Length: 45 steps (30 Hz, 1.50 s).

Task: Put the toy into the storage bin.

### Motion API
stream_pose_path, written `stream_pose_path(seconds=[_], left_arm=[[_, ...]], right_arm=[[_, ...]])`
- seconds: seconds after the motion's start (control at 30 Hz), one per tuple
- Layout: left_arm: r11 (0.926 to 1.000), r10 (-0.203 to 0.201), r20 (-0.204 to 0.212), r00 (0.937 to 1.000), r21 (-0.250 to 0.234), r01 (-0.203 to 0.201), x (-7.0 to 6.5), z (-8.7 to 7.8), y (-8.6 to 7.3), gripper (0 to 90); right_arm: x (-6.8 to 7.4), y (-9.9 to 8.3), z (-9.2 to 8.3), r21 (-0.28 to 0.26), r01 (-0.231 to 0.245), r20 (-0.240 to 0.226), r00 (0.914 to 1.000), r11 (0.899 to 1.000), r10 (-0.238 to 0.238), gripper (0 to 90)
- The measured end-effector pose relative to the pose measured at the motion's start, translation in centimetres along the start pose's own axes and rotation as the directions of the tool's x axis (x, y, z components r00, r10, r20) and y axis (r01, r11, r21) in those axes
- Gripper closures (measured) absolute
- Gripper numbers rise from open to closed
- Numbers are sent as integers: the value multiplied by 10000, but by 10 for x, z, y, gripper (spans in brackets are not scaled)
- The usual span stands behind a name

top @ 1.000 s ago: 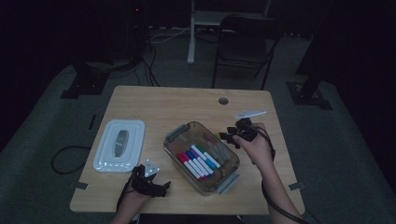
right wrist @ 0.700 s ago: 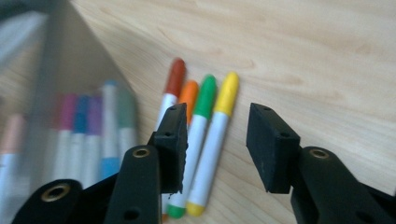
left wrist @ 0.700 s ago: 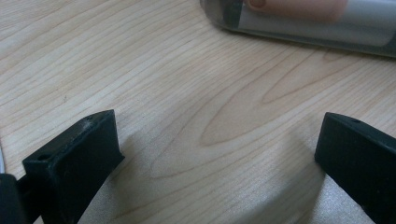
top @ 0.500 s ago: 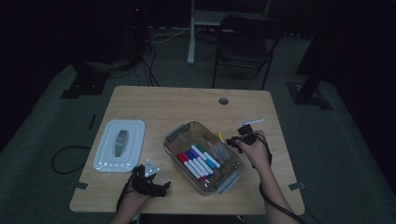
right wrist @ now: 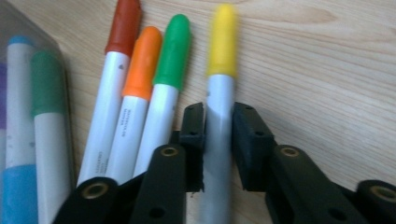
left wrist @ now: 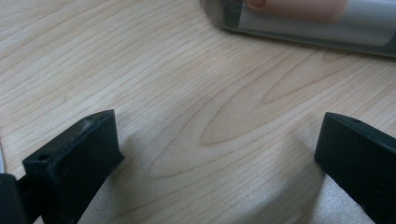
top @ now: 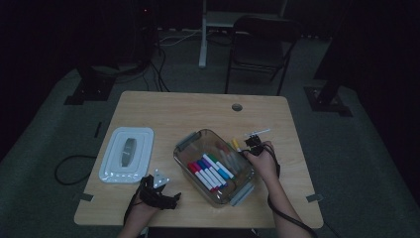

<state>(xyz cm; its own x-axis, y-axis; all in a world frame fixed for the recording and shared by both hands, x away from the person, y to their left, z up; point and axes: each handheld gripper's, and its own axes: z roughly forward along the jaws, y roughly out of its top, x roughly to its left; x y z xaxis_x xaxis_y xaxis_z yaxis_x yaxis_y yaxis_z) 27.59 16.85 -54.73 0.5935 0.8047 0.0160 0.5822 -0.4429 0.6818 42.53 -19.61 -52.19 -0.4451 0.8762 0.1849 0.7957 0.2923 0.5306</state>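
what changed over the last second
The right tool came down from above the table's right side toward the person, to the markers beside the clear container, and closed on the yellow marker. The left tool, lid and container stayed put.

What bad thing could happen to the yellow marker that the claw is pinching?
The right claw pinches the yellow marker low on its barrel, so the long capped end might swing or slip out when lifted. The green marker lies right beside it and could get nudged. The glass container is close, so the marker might knock its rim.
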Motion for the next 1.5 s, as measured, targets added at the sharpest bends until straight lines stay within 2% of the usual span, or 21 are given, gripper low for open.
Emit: stream_pose_path(seconds=[0.1, 0.2, 0.47, 0.7, 0.93, 1.0, 1.07, 1.13, 1.2, 1.33, 1.5], left_arm=[[10000, 0, 0, 10000, -1, 0, 0, 0, 0, 6], [10000, 1, -1, 10000, 0, -1, 0, 0, 0, 6], [10000, -3, -2, 10000, -1, 3, 0, 0, 0, 6], [10000, -3, -2, 10000, -2, 3, 0, 0, 0, 6], [10000, 1, -15, 10000, -17, -1, 0, 0, 0, 6], [10000, -2, -8, 10000, -14, 2, 0, 0, 0, 6], [10000, -2, -12, 10000, -17, 1, 0, 0, 0, 6], [10000, 2, -11, 10000, -11, -2, 0, 0, 0, 6], [10000, -8, -4, 10000, -7, 8, 0, 0, 0, 6], [10000, -5, -3, 10000, -7, 5, 0, 0, 0, 6], [10000, -5, -4, 10000, -7, 5, 0, 0, 0, 6]], right_arm=[[-3, 1, -3, 120, -350, 109, 9993, 9993, 349, 763], [-5, 2, -12, -74, -587, 137, 9982, 9982, 588, 763], [-7, 11, -58, -995, -736, -245, 9971, 9923, 715, 764], [11, 21, -98, -1699, -403, -705, 9971, 9846, 287, 764], [34, 29, -120, -2073, -157, -1214, 9926, 9781, -98, 764], [37, 29, -122, -2104, -127, -1301, 9914, 9775, -152, 764], [49, 32, -127, -2098, 96, -1644, 9854, 9777, -449, 764], [59, 33, -128, -2084, 304, -1765, 9819, 9776, -682, 764], [69, 34, -129, -2100, 548, -2010, 9747, 9762, -980, 764], [88, 37, -128, -1983, 1097, -2268, 9616, 9740, -1545, 764], [110, 39, -121, -1639, 1610, -2563, 9458, 9733, -1996, 764]])
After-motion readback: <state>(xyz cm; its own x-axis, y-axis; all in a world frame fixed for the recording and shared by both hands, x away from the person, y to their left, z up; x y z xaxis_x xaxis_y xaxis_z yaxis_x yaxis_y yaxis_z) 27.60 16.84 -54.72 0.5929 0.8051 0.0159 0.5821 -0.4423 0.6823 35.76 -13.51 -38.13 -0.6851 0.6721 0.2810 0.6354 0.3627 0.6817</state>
